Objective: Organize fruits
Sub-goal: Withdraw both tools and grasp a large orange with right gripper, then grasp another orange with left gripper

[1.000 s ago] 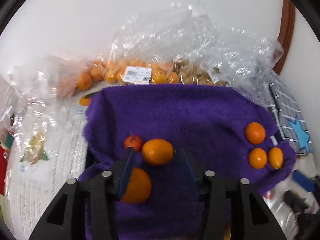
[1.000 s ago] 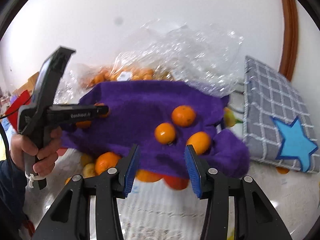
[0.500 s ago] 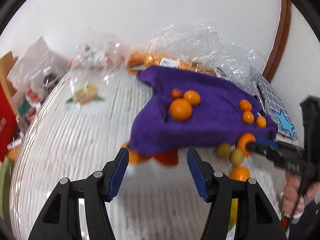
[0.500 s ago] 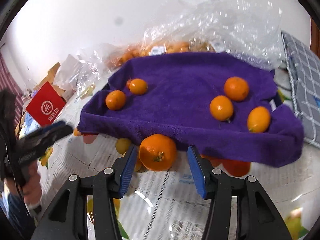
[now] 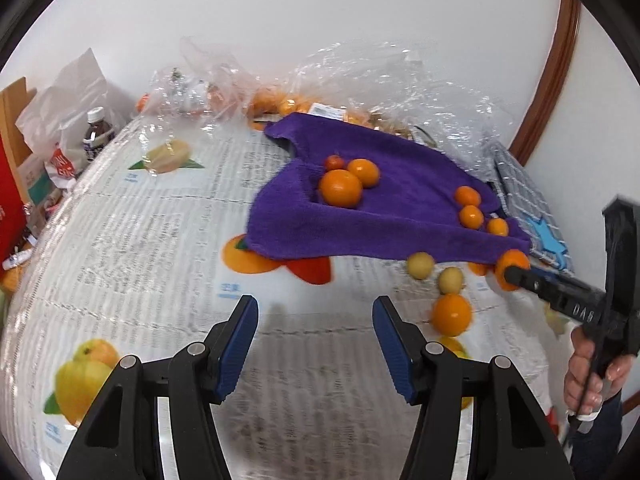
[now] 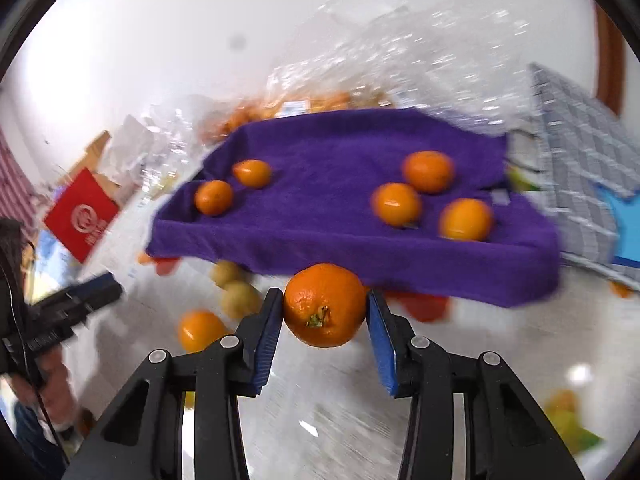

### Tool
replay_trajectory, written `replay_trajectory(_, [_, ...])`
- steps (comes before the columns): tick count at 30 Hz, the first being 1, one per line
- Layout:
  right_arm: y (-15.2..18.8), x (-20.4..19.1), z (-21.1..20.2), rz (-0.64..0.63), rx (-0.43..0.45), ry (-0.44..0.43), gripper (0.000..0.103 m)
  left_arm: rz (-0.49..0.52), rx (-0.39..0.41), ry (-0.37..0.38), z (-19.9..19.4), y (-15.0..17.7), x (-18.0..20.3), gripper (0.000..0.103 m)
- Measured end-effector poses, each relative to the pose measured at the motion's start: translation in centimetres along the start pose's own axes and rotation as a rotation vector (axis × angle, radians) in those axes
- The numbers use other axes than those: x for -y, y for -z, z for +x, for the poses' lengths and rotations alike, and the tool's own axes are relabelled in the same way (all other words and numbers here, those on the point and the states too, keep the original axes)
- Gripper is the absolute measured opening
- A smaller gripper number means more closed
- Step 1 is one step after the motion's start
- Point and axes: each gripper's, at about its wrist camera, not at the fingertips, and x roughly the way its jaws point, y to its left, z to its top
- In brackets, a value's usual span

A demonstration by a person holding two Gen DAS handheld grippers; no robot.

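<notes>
Mandarin (image 6: 325, 306) sits between right gripper (image 6: 325, 312) pads at the near edge of the purple towel (image 6: 340, 208), jaws closing and touching both its sides; squeeze gently and centred, lift clear of the towel lip, then set it beside the other oranges. Left gripper (image 5: 316, 340) hangs parted and empty over the printed tablecloth (image 5: 140, 248)

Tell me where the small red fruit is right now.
In the left wrist view, the small red fruit sits on the purple towel, left of center, touching two oranges.
</notes>
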Motion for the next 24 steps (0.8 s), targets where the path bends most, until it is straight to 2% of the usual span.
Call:
replay_trajectory(2, [1.0,1.1,-1.1,-0.021,-0.01,0.054,0.042,-0.001,-0.006,0.04,0.2,0.0,0.8,0.057])
replay_trajectory(5, [2.6,3.1,-2.3,-0.022,-0.026,0.09,0.042,0.029,-0.016,0.093,0.9,0.0,2.8,0.058])
replay_trajectory(9, [4.0,5.0,-2.6,0.021,-0.034,0.069,0.043,0.066,-0.045,0.139,2.0,-0.3,5.6,0.058])
replay_trajectory(13, [4.2,5.4,-2.9,0.024,-0.002,0.051,0.043,0.103,-0.068,0.141,2.7,0.0,7.7,0.058])
replay_trajectory(18, [4.8,5.4,-3.0,0.029,0.04,0.035,0.043,0.139,-0.098,0.099,4.1,0.8,8.8,0.058])
replay_trajectory(22, [4.8,5.5,-3.0,0.042,0.042,0.015,0.043,0.147,-0.101,0.099,4.5,1.1,9.2,0.048])
replay_trajectory(24, [4.8,5.4,-3.0,0.039,0.042,0.015,0.043,0.141,-0.1,0.097,4.7,1.0,9.4,0.037])
